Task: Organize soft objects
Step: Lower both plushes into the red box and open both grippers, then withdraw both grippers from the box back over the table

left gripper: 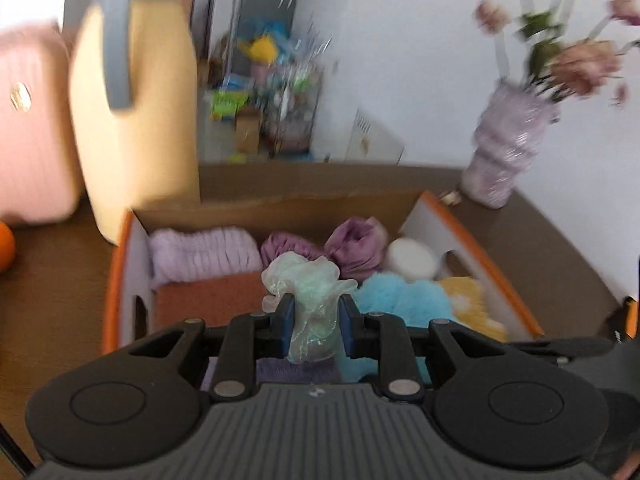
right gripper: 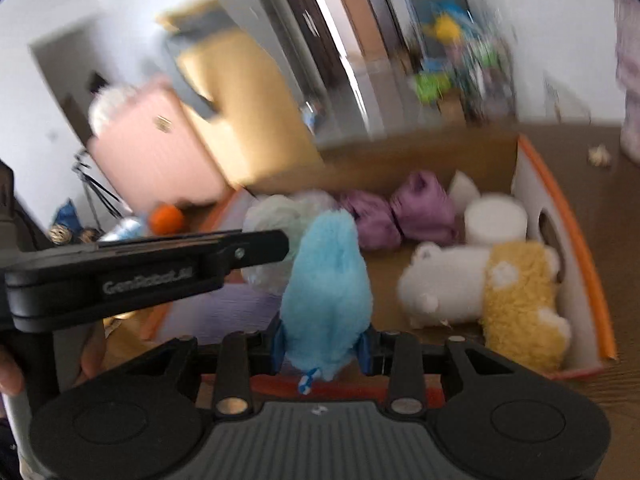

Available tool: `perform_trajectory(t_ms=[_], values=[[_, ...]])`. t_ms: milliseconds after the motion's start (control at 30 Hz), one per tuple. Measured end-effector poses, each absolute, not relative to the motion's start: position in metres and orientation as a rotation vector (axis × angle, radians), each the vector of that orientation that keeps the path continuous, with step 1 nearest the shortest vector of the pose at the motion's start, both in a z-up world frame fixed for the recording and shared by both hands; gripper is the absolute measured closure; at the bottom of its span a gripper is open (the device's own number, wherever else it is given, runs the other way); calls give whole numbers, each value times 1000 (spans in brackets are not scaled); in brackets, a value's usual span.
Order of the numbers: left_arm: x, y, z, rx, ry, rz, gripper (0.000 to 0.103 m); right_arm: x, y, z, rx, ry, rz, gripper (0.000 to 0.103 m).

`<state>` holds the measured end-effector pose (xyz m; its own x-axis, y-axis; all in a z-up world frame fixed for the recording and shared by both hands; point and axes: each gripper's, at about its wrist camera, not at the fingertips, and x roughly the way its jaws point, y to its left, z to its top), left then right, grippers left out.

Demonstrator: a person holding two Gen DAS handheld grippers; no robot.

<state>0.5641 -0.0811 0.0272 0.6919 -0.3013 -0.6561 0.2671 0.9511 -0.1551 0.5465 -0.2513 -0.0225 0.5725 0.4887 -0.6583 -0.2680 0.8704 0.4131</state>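
Observation:
My left gripper (left gripper: 316, 310) is shut on a pale green sheer scrunchie (left gripper: 308, 284) and holds it over the orange-rimmed cardboard box (left gripper: 120, 256). My right gripper (right gripper: 325, 346) is shut on a fluffy blue plush (right gripper: 326, 280) above the same box (right gripper: 576, 240); the plush also shows in the left wrist view (left gripper: 400, 300). In the box lie purple scrunchies (left gripper: 352, 248), a lilac knit piece (left gripper: 204, 254), a white round puff (right gripper: 496, 218), a white plush (right gripper: 444, 284) and a yellow plush (right gripper: 520, 300). The left gripper's body (right gripper: 140, 268) crosses the right wrist view.
The box stands on a brown table (left gripper: 52, 300). A lilac vase with pink flowers (left gripper: 504, 148) stands at the back right. A yellow suitcase (left gripper: 136, 120) and a pink suitcase (left gripper: 32, 128) stand behind the box at left. An orange (right gripper: 166, 218) lies by them.

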Motion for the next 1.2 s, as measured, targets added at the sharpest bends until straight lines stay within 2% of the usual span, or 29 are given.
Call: perform_trajectory(t_ms=[67, 167, 267, 300, 367, 500, 633, 700, 900, 1067, 1200], values=[[587, -87, 10, -45, 805, -309, 78, 566, -248, -37, 300, 932, 457, 70], [601, -96, -9, -21, 855, -319, 62, 583, -245, -61, 316, 1034, 452, 68], [598, -101, -15, -14, 846, -329, 51, 576, -240, -60, 258, 1016, 440, 58], [597, -102, -15, -11, 843, -334, 44, 573, -238, -56, 237, 1006, 432, 49], [593, -101, -9, -2, 843, -322, 39, 566, -239, -43, 204, 977, 427, 37], [575, -91, 20, -11, 815, -320, 30, 544, -256, -3, 175, 899, 407, 31], [538, -75, 61, 13, 737, -295, 23, 512, -282, 47, 144, 798, 346, 25], [514, -67, 79, 24, 700, -287, 23, 491, -295, 69, 132, 745, 334, 19], [431, -39, 110, 24, 587, -245, 19, 415, -329, 113, 139, 599, 286, 17], [348, -14, 116, -5, 472, -239, 15, 345, -338, 118, 117, 479, 250, 10], [269, 6, 99, 11, 359, -204, 9, 280, -334, 98, 76, 400, 194, 10]])
